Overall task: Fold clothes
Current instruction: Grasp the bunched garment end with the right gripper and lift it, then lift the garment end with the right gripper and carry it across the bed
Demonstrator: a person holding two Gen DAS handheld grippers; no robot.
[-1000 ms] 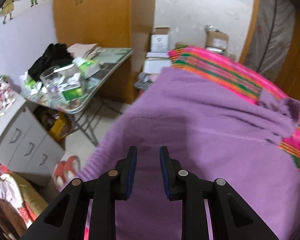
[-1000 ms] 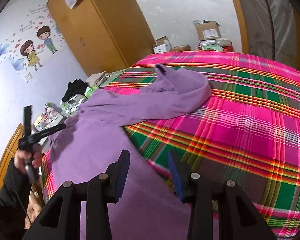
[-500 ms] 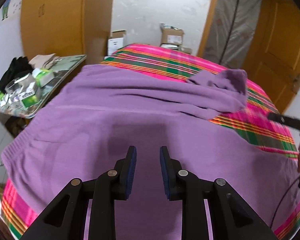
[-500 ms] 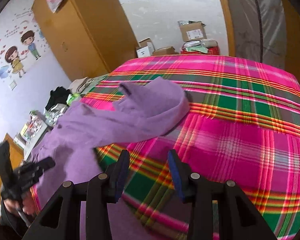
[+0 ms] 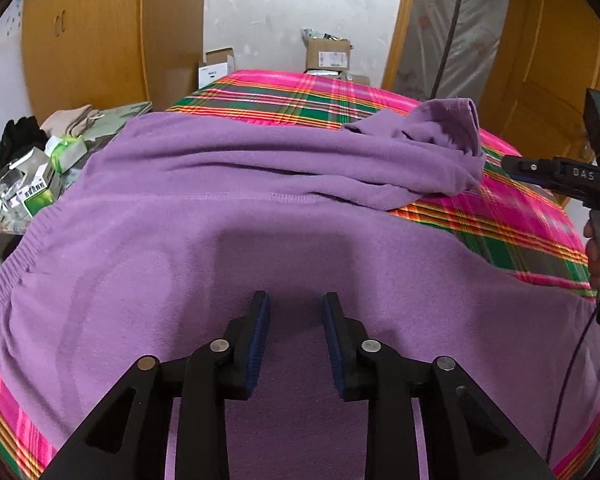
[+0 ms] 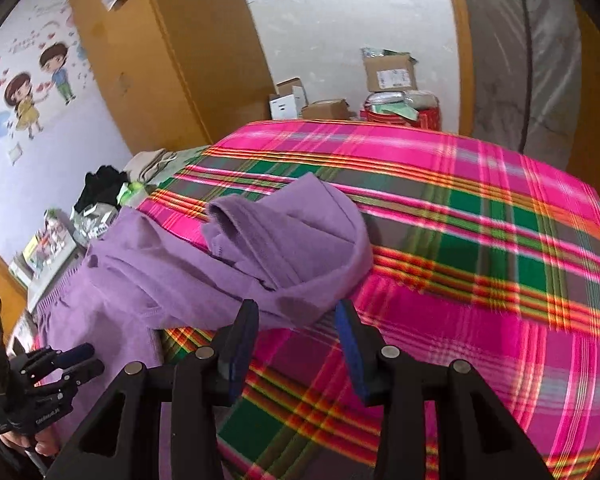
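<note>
A purple knit sweater (image 5: 228,248) lies spread over a pink and green plaid bed (image 5: 308,92). One sleeve (image 5: 420,160) is folded across it, its cuff bunched at the right. My left gripper (image 5: 294,308) hovers above the sweater's body, its jaws opening with nothing between them. In the right wrist view the bunched sleeve (image 6: 292,248) lies just beyond my right gripper (image 6: 296,312), which is open and empty over the plaid cover (image 6: 480,240). Each gripper shows in the other's view: the right gripper (image 5: 512,166) at the right edge, the left gripper (image 6: 84,356) at lower left.
A cluttered side table (image 5: 32,168) with boxes, jars and folded clothes stands left of the bed. Cardboard boxes (image 6: 388,72) sit on the floor beyond the bed's far end. A wooden wardrobe (image 5: 88,40) stands at the left, a door (image 5: 548,60) at the right.
The left gripper swung right from the bed's left edge to over the sweater's middle, and its jaws widened slightly. The right gripper moved right and forward toward the bunched sleeve.
</note>
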